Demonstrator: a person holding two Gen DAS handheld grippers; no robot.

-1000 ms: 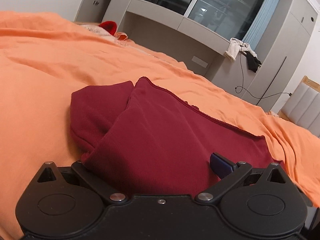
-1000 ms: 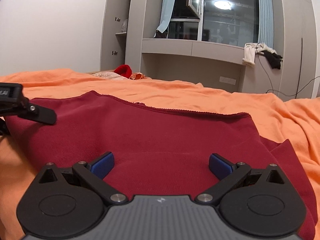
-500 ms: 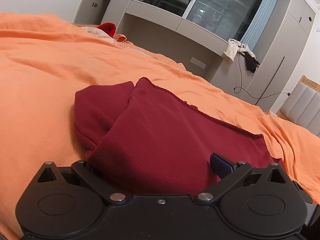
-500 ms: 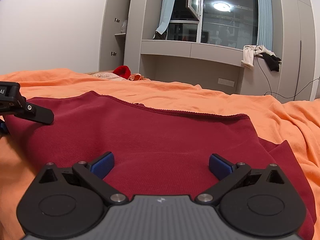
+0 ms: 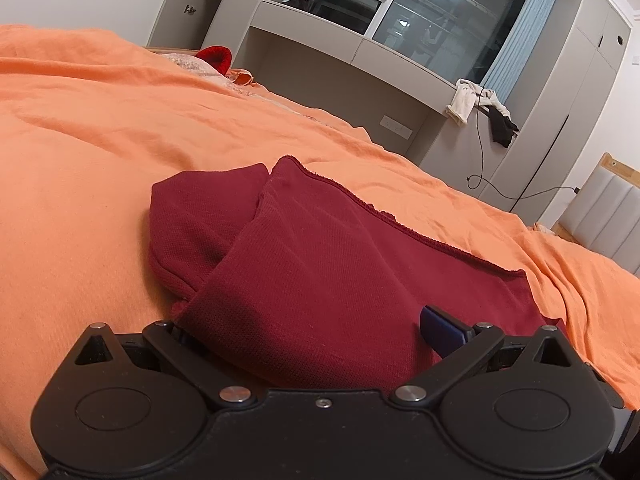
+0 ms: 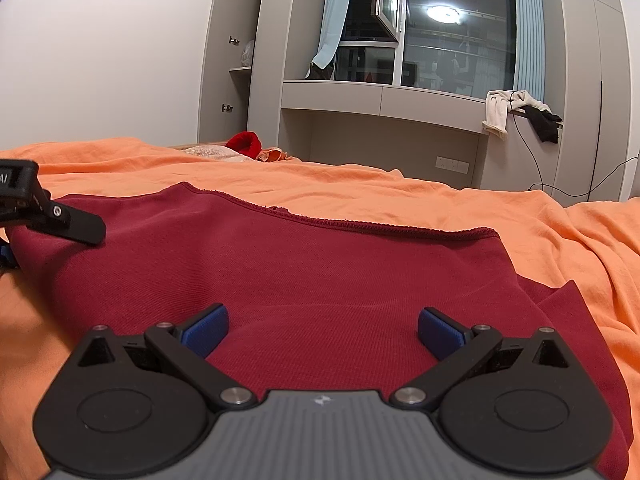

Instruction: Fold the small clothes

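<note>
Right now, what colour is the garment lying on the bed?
Dark red, plain knit with no pattern. The garment shows best in the right wrist view, spread on the orange sheet.

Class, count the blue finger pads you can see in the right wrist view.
2. One blue pad sits at lower left and the other blue pad at lower right, both over the dark red garment. The fingers stand wide apart.

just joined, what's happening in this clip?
A person is folding a dark red knit garment on an orange bedsheet, one handheld gripper per hand. The right gripper is open, its blue pads over the near edge of the cloth. The left gripper also looks open at the garment's left end, cloth draped over one finger. A sleeve is already tucked under there.
</note>
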